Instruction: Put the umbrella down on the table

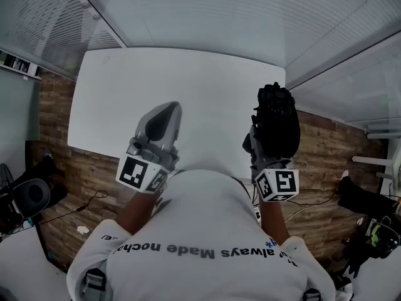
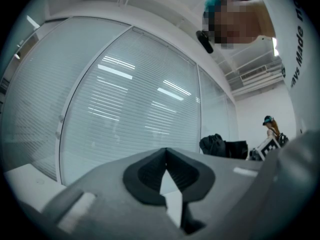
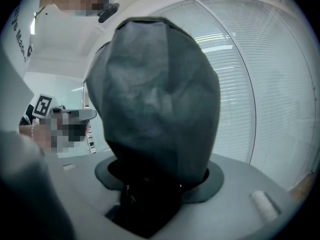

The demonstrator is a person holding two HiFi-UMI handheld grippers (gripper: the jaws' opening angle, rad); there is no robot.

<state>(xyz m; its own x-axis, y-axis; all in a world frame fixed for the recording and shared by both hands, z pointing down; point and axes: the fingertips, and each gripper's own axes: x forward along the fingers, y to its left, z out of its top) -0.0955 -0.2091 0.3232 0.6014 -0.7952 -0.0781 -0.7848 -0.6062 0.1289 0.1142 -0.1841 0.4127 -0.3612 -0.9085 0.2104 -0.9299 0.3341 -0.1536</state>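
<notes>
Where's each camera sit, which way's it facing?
Head view: on the head, steeply down at the table; shoulders, left hand-held gripper, right hand-held gripper show.
Left gripper view: rides the left one, along its shut jaws toward the blinds; shirt at right.
Right gripper view: rides the right one, along jaws clamping the umbrella; shirt at left.
Shared: umbrella in head and right gripper views.

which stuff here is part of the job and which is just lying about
Job: umbrella; right claw, shut on it; white table.
Lying about: left claw, shut and empty; cable on the wood floor.
</notes>
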